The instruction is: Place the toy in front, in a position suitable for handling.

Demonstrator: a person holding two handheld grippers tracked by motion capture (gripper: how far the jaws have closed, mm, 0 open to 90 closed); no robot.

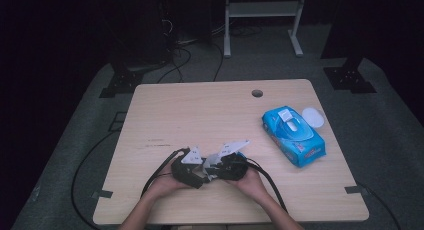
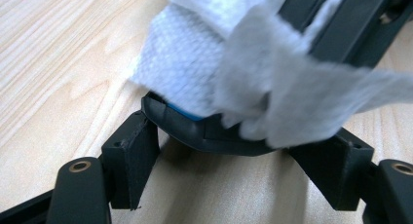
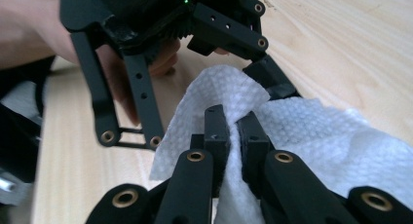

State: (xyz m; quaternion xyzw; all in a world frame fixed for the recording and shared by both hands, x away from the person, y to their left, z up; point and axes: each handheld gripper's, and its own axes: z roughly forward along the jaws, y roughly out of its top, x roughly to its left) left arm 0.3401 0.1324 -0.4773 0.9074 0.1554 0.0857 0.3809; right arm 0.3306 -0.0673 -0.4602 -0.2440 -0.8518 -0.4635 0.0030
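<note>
A white wipe hangs between my two grippers near the table's front edge. My right gripper is shut on a fold of the wipe, whose dimpled sheet spreads to the right over the wood. In the high view the right gripper points left at my left gripper. The left gripper is open, its jaws spread wide on either side of the hanging wipe without touching it. One of its fingers lies just behind the wipe's top edge.
A blue wet-wipe pack lies at the table's right, its flap open, with a round white lid beside it. The wooden table has a cable hole near the back edge. Cables trail off the front left.
</note>
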